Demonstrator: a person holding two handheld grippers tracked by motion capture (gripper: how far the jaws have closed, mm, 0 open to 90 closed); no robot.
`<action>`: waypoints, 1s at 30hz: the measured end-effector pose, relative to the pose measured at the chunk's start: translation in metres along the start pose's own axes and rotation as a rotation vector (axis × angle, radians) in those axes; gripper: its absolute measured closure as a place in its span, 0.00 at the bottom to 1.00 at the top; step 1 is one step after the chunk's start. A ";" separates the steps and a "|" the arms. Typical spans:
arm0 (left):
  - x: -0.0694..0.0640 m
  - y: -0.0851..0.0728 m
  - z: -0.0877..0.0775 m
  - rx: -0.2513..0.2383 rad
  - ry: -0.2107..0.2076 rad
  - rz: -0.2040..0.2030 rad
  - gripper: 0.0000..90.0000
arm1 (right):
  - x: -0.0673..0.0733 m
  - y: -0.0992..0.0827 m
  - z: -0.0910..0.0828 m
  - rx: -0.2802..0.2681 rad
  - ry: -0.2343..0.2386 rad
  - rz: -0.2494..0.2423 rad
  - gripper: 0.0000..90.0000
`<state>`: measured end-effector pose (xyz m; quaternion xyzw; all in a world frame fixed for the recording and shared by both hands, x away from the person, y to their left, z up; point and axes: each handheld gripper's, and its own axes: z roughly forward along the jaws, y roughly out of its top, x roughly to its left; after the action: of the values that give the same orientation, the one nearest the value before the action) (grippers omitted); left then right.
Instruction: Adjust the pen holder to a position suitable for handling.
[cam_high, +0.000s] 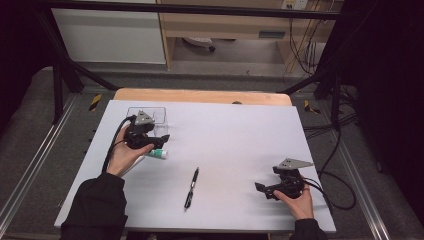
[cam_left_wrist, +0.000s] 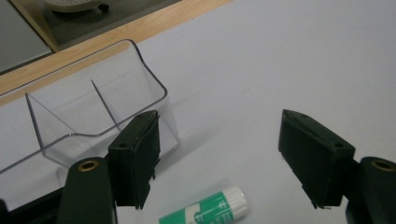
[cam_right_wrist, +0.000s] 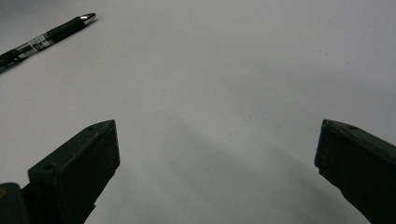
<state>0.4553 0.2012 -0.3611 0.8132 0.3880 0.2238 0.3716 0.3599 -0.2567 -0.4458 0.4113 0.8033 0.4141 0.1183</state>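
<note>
Glue stick (cam_left_wrist: 208, 210), white cap and green label, lies on its side at the bottom edge of the left gripper view, low between the two jaws and touching neither; in the high view it (cam_high: 159, 153) sits left of centre, just under the left gripper (cam_high: 161, 138). Left gripper's jaws stand well apart — a moderate gap, nothing clamped, pads bare. The person's left hand (cam_high: 127, 155) wraps the gripper body from below, black sleeve (cam_high: 97, 207) coming in at lower left of the high view. Just beyond the glue stick, toward upper left in both views, a clear plastic organizer (cam_left_wrist: 93, 112) with thin dividers stands on the white table (cam_high: 230, 130); the left jaw in the left gripper view overlaps its front wall in the picture, contact cannot be told. Behind the organizer runs the table's wooden edge (cam_high: 200, 95). Moving outward: a black pen (cam_high: 191, 188) lies near the middle-bottom of the high view, pointing up the frame, well apart from both grippers; its tip end shows at upper left of the right gripper view (cam_right_wrist: 44, 37). Right gripper (cam_high: 261, 189) sits at lower right of the high view, held by the right hand (cam_high: 295, 195) — jaws spread wide, bare table between them, holding nothing. Cables (cam_high: 335, 195) trail off to the right.
</note>
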 end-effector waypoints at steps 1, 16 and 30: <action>0.000 0.000 0.000 0.000 0.000 0.000 0.34 | 0.000 0.000 0.000 0.000 0.000 0.000 0.01; 0.015 0.019 0.034 0.029 0.085 -0.011 0.56 | 0.000 0.000 0.000 -0.002 -0.001 -0.003 0.01; 0.023 0.017 0.062 0.094 0.137 0.004 0.69 | 0.000 0.000 0.000 0.000 -0.003 -0.005 0.01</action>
<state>0.5174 0.1859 -0.3848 0.8132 0.4211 0.2612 0.3051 0.3600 -0.2566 -0.4461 0.4099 0.8042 0.4131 0.1207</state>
